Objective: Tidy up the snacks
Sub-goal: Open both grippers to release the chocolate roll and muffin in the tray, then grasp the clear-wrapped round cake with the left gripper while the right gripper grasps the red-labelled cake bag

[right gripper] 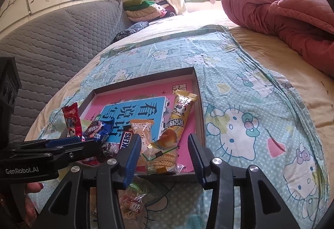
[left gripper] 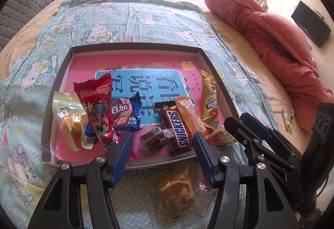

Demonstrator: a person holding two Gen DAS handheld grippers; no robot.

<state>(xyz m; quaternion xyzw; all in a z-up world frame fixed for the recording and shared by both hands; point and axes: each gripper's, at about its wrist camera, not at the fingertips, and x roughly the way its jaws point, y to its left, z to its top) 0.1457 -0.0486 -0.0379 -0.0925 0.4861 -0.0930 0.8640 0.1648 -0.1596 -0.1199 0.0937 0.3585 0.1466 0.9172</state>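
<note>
A shallow cardboard tray [left gripper: 205, 58], matt grey at the rim, is lined with smooth pink and blue printed paper. Glossy plastic and foil wrappers are seen on the Snickers bar [left gripper: 179, 130], the red packet [left gripper: 98, 103] and the yellow packet [left gripper: 209, 101]; a cake [left gripper: 176, 191] is sealed in clear crinkled film. Beneath lies a soft printed cotton sheet [right gripper: 250, 120]. The quilt [left gripper: 271, 41] is stitched red cloth. The gripper fingers [left gripper: 122, 151] are ribbed blue plastic on matt black frames with bright metal bolts.

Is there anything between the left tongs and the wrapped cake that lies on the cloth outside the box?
Nothing visible. The wrapped cake lies on the cloth just below the open left tongs, in front of the box's near wall, with no other snack over it.
</note>
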